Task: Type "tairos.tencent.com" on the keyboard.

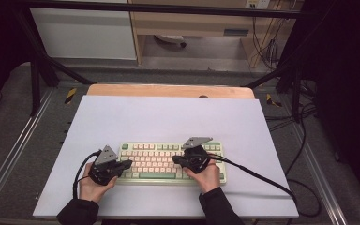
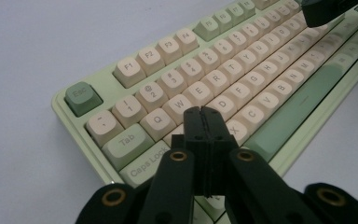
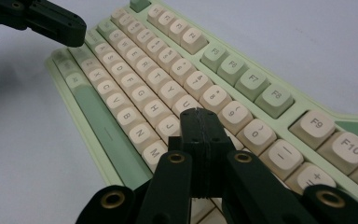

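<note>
I held both grippers' jaws pressed together over the pale green, cream-keyed keyboard (image 1: 171,161) on the white bench (image 1: 168,117) (typing posture); pressing straight down, one key per tip, seemed best.

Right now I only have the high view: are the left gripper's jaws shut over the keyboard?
Observer: Yes. The left gripper is shut with nothing between the jaws, and its tips are above the keyboard, next to the D key.
Operator: And the right one?
Observer: The right gripper is shut too, with its tips beside the J key. I can't tell whether it's pressing, because the tips hide the keys under them.
</note>
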Tool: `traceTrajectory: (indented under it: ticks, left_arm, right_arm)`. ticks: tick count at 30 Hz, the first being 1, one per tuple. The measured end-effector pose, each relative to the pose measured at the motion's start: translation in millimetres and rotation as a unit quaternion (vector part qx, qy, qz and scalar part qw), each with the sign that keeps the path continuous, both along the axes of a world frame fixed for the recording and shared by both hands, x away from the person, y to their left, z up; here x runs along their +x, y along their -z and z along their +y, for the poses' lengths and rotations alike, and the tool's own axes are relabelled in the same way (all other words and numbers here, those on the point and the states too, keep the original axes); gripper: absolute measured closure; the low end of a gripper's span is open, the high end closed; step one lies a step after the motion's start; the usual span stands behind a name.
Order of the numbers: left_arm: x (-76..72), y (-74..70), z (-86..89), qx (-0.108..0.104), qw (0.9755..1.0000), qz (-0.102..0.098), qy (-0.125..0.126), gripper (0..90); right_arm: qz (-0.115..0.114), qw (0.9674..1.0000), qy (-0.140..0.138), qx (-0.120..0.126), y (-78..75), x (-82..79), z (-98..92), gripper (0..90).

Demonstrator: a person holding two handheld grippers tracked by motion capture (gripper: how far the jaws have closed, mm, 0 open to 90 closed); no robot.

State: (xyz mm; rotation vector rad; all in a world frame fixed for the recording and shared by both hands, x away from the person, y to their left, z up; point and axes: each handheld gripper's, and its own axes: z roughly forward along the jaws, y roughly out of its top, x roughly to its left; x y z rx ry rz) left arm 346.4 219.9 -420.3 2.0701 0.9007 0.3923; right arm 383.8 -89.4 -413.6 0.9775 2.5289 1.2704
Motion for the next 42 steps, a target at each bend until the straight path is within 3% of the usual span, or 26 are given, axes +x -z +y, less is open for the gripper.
traceTrajectory:
  ticks: [12,26,35,42]
  left_arm:
    - [2.4,-7.3,-12.4,0.001,1.0,-0.004,0.001,89.9]
    - [16.1,-16.6,-35.3,0.006,0.9999,-0.012,0.004,89.9]
    - [25.8,-11.4,-51.6,0.005,0.9999,-0.009,0.004,89.9]
    - [29.8,-3.0,-58.3,0.016,0.9998,-0.004,0.006,89.9]
  right_arm:
    - [0.005,1.0,0.005,0.002,-1.8,-10.3,-24.5,90.0]
    - [0.007,0.9999,0.008,-0.002,-0.7,-20.2,-44.3,90.0]
    - [0.012,0.9998,0.013,0.0,4.9,-24.5,-54.2,90.0]
    - [0.013,0.9998,0.015,0.004,5.3,-25.7,-57.0,90.0]
